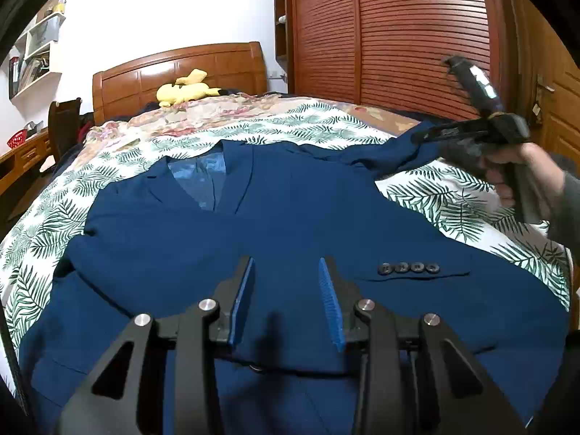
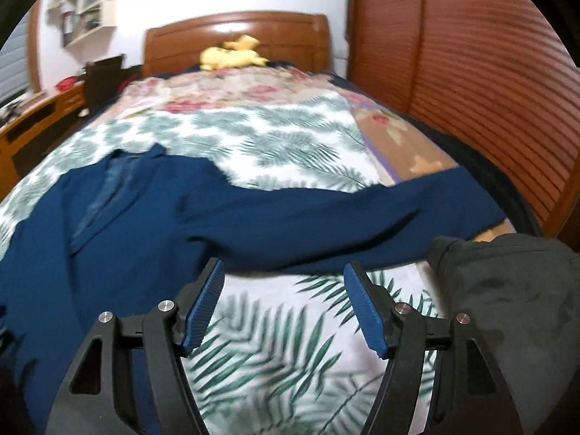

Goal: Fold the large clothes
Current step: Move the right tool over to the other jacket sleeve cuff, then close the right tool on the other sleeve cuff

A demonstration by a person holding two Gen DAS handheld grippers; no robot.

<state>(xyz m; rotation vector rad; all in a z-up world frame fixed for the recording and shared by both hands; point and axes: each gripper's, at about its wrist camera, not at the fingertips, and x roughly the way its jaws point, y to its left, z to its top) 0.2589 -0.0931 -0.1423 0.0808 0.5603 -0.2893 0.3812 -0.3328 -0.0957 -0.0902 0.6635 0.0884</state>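
Bedspread (image 2: 290, 344) bare beside jacket (image 2: 253, 224)

The navy suit jacket (image 1: 275, 224) covers most of the near half of the bed, one sleeve (image 2: 362, 217) stretched toward the bed's right edge. Bare leaf-print bedspread (image 2: 282, 355) shows below that sleeve, beside a dark grey garment (image 2: 514, 308) at the near right corner. The louvred wardrobe (image 1: 398, 36) stands along the right edge, the yellow plush toy (image 1: 186, 90) by the headboard (image 1: 181, 69)
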